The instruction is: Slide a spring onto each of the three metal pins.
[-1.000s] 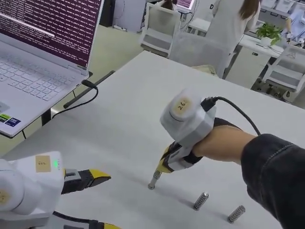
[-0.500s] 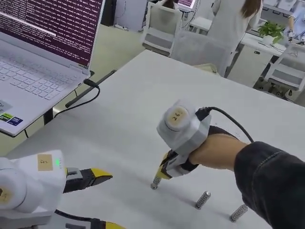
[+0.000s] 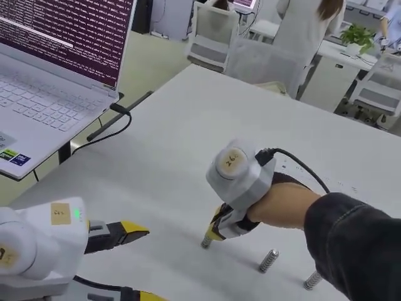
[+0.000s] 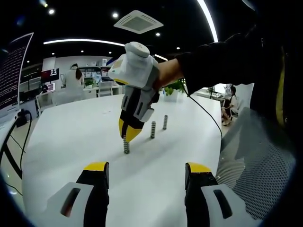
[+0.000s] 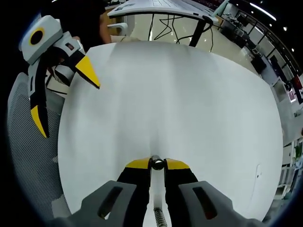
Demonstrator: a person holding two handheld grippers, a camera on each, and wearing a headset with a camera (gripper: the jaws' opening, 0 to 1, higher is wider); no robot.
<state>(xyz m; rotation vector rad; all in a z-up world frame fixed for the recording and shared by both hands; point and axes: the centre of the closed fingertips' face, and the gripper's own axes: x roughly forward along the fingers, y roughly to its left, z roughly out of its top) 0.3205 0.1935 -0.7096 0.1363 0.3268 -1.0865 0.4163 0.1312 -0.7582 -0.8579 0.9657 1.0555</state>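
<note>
The right gripper (image 5: 157,165) pinches the head of an upright pin (image 5: 157,163) carrying a spring (image 4: 126,145) on the table (image 3: 188,125), near two further springs (image 3: 269,260). The left gripper (image 4: 147,168) hangs spread, apart. Any sideways drag on release would likely topple the pin.

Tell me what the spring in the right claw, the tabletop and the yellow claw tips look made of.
Spring: coiled wire, grey with a dull shine, so bare steel by the look. Tabletop: smooth, matte white, likely laminate, perhaps painted board. Left claw tips: yellow caps on black jaws, probably plastic or rubber.
</note>
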